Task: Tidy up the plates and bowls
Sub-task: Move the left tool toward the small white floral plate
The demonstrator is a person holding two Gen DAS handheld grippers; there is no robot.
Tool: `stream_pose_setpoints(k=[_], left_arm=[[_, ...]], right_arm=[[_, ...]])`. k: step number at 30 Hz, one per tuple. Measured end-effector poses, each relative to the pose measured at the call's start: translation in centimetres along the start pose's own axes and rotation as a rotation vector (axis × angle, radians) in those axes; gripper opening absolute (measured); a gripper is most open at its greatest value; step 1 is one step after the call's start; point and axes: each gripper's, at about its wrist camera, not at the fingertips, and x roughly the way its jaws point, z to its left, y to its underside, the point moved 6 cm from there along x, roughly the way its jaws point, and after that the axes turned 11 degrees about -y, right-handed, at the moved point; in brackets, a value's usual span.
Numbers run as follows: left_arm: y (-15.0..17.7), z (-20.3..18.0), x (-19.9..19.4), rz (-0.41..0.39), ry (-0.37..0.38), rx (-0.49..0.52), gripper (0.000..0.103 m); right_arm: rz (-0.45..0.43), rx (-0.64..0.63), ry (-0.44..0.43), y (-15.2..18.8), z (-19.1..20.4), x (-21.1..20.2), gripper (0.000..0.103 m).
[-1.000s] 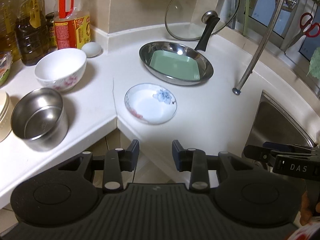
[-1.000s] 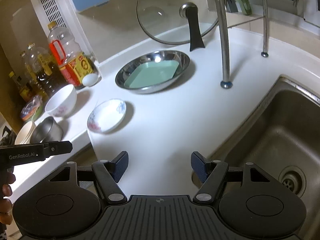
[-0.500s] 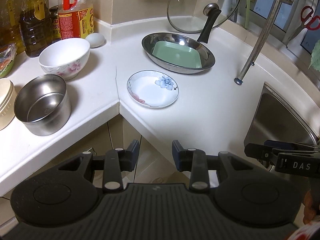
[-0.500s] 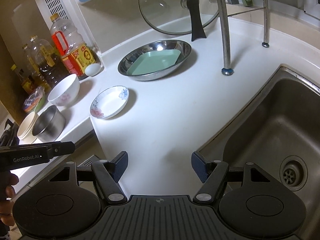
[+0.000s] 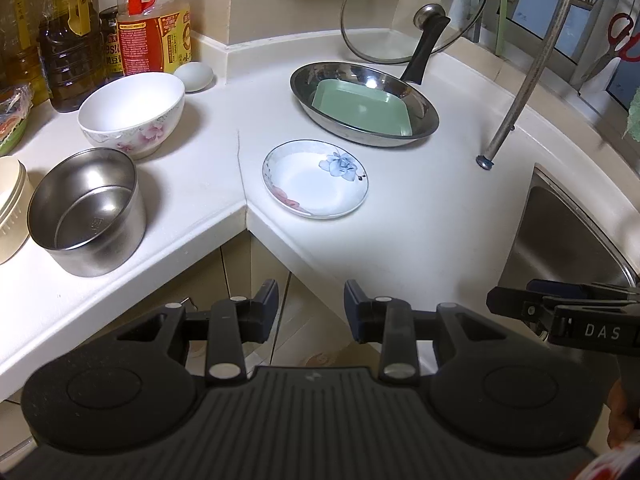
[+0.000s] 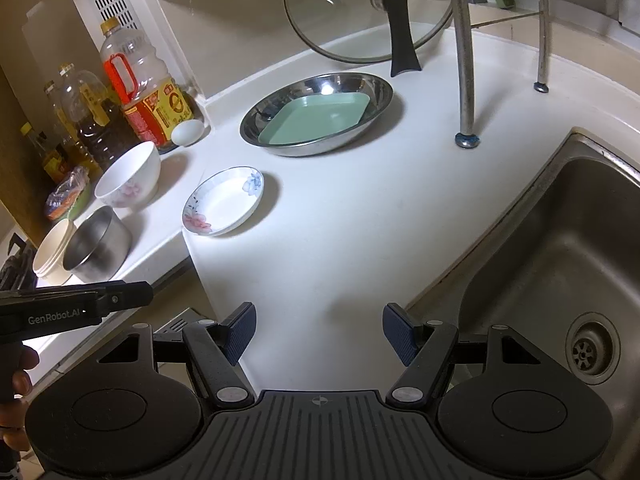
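I am holding both grippers tilted downward over the front of the corner worktop (image 6: 352, 216). The left gripper (image 5: 311, 306) is hanging off the counter's front edge above the cabinet doors, its jaws standing a little apart with nothing between them. The right gripper (image 6: 318, 330) is hovering over the bare white surface just left of the sink (image 6: 560, 264), its jaws set wider and equally empty. Each gripper is showing at the border of the other's view, so the two are working side by side.

Ahead of the right gripper a broad clear stretch of counter is running up to the flowered saucer (image 5: 315, 178), which is sitting near the inner corner of the front edge. Left of it, past the seam, the steel bowl (image 5: 88, 210) is standing close to the front edge beside a cream container (image 5: 10, 208), with the white floral bowl (image 5: 132, 114) behind it. Further back, the steel pan (image 5: 364, 104) is holding the green square plate (image 5: 362, 108). A rack leg (image 5: 486, 160) is planted near the sink's far corner. At the wall, the glass lid (image 5: 414, 8), an egg (image 5: 194, 76) and oil bottles (image 5: 154, 20) are closing off the rear.

Compared with a second ago, the dishes are lying lower and nearer in both views; none has shifted on the counter.
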Motion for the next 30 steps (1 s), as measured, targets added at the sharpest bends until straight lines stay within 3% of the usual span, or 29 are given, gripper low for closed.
stream_pose_setpoints(k=[15,30], left_arm=[[-1.4,1.9,1.9,-0.002,-0.022,-0.026,0.032],[-4.0,2.8,4.7,-0.028,0.008,-0.028,0.032]], right_arm=[[0.03,0.02,-0.01,-1.0,0.5,2.7,0.07],[-0.019,0.026,-0.032,-3.6,1.6,6.1,0.07]])
